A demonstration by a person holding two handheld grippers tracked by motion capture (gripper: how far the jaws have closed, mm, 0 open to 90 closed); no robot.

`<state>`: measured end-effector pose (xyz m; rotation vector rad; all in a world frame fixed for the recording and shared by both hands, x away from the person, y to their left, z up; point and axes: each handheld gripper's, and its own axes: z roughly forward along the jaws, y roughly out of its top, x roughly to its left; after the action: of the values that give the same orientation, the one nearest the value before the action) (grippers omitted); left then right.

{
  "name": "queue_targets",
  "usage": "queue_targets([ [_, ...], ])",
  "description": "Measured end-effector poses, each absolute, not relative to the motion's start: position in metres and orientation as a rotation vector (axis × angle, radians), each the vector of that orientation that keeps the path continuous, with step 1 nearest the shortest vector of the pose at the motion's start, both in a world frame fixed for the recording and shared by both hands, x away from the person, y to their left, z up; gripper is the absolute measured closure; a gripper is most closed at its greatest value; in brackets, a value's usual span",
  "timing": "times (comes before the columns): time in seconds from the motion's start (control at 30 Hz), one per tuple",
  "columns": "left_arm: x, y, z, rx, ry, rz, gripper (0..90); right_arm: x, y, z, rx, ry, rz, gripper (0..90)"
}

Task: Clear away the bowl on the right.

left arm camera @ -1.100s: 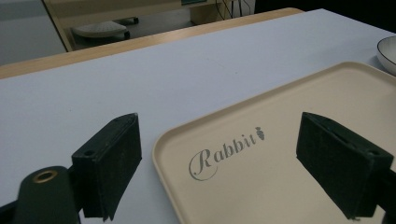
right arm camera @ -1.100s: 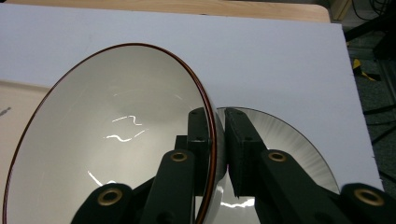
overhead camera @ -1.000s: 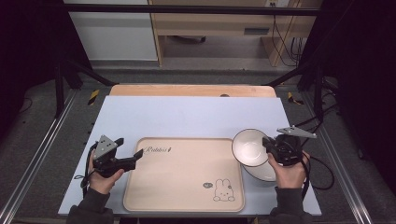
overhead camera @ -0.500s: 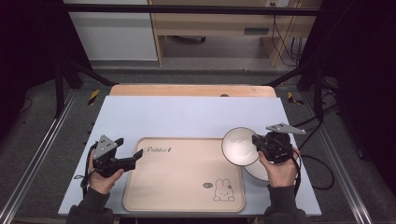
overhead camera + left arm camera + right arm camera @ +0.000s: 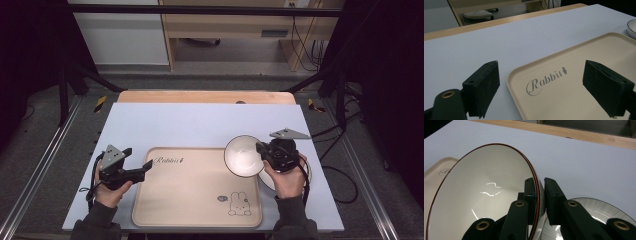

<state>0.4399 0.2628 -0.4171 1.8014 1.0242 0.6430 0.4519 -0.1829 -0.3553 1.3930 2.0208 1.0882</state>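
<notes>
My left tool point(image 5: 148, 165) waits spread over the near-left corner of the beige rabbit-printed plastic tray point(image 5: 190, 200). My right tool point(image 5: 260, 148) pinches the rim of the white dark-rimmed ceramic bowl point(image 5: 242, 156), tilted above the tray's right edge. Lifting looks done; setting it down on the tray is left.

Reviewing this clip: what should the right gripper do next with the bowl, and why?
Probably carry the bowl further over the tray and lower it: the right gripper is clamped on its rim, and the bowl hangs tilted at the tray's edge.
</notes>
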Motion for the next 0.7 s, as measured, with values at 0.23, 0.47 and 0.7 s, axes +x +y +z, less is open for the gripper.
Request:
queue_targets([
  [0.23,0.439,0.262,-0.417,1.8,1.022,0.645,13.7,0.457,-0.164,-0.354,1.356,2.062,1.1,80.5],
  [0.47,0.44,0.263,-0.416,1.797,1.023,0.643,13.7,0.462,-0.151,-0.357,1.334,2.093,1.098,80.6],
  [0.7,0.439,0.263,-0.416,1.794,1.02,0.645,13.7,0.466,-0.14,-0.36,1.32,2.132,1.092,80.5],
])
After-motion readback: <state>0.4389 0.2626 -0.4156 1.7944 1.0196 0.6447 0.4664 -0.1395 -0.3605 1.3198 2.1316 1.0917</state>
